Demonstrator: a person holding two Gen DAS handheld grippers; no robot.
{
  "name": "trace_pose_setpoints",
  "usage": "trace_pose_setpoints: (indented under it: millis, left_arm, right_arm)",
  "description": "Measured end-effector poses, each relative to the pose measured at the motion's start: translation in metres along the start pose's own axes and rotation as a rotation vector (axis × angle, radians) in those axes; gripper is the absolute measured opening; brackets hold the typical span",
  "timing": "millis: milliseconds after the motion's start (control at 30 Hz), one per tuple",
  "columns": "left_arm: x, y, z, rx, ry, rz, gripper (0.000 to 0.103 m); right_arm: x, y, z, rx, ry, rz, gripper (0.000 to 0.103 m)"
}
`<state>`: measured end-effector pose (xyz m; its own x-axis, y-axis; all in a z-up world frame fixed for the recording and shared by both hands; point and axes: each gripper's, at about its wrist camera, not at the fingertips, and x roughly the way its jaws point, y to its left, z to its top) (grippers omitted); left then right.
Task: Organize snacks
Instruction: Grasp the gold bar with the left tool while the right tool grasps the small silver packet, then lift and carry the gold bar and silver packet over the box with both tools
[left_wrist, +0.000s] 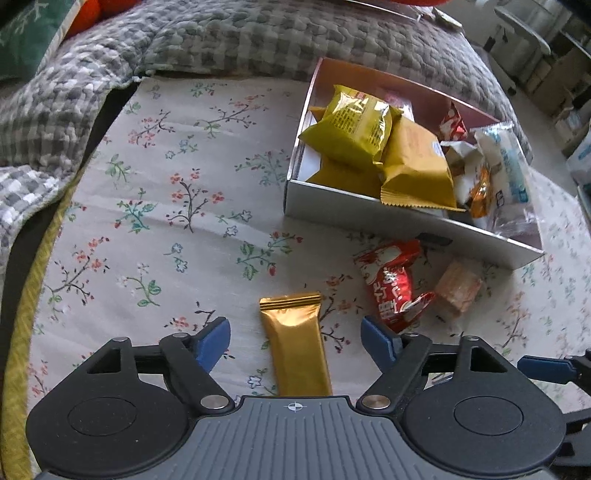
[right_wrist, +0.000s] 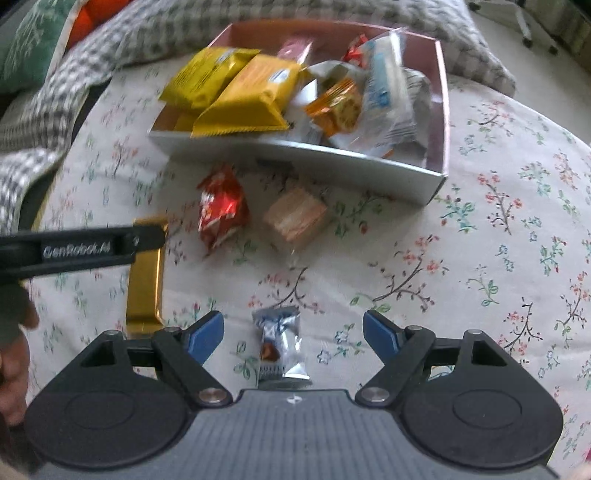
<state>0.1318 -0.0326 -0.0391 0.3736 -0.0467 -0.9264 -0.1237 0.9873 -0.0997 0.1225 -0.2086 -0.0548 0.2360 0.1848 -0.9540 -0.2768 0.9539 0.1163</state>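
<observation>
A gold bar snack (left_wrist: 295, 347) lies on the floral cloth between the open fingers of my left gripper (left_wrist: 295, 339); it also shows in the right wrist view (right_wrist: 146, 280). A small silver-wrapped candy (right_wrist: 282, 345) lies between the open fingers of my right gripper (right_wrist: 293, 334). A red packet (left_wrist: 393, 284) (right_wrist: 219, 210) and a pale pink wrapped snack (left_wrist: 458, 288) (right_wrist: 295, 219) lie on the cloth in front of the white box (left_wrist: 369, 206) (right_wrist: 295, 157). The box holds yellow packets (left_wrist: 354, 125) (right_wrist: 240, 92) and several other snacks.
A grey checked blanket (left_wrist: 221, 37) is bunched behind the box and along the left. A green cushion (left_wrist: 26, 33) lies at the far left. The left gripper's arm (right_wrist: 74, 251) crosses the right wrist view at left. Furniture stands on the floor at the right (left_wrist: 535, 48).
</observation>
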Motion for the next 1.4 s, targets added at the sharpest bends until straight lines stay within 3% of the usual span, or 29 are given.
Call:
trace_pose_setpoints:
  millis: [167, 633, 767, 1000, 1100, 1167, 1233, 1400]
  left_arm:
    - [0.003, -0.004, -0.003, 0.033, 0.003, 0.028, 0.081]
    - [0.018, -0.009, -0.012, 0.082, 0.071, 0.043, 0.083]
    - [0.021, -0.01, -0.015, 0.094, 0.079, 0.041, 0.084]
    - [0.025, -0.019, -0.023, 0.171, 0.058, 0.076, 0.083]
    - [0.021, -0.021, -0.022, 0.173, 0.049, 0.064, 0.065]
    - [0.017, -0.022, -0.02, 0.18, 0.042, 0.054, 0.041]
    - [0.015, -0.022, -0.02, 0.183, 0.042, 0.044, 0.032]
    - [0.012, -0.023, -0.02, 0.201, 0.044, 0.031, 0.028]
  right_arm:
    - [0.002, 0.012, -0.004, -0.061, 0.012, -0.011, 0.077]
    - [0.015, 0.021, -0.008, -0.111, 0.049, -0.046, 0.05]
    - [0.021, 0.023, -0.01, -0.121, 0.057, -0.056, 0.047]
    - [0.027, 0.027, -0.009, -0.122, 0.052, -0.062, 0.032]
    - [0.027, 0.026, -0.008, -0.116, 0.047, -0.061, 0.026]
    - [0.025, 0.024, -0.008, -0.114, 0.039, -0.062, 0.023]
    - [0.021, 0.021, -0.008, -0.105, 0.03, -0.058, 0.02]
    - [0.017, 0.018, -0.006, -0.086, 0.011, -0.052, 0.017]
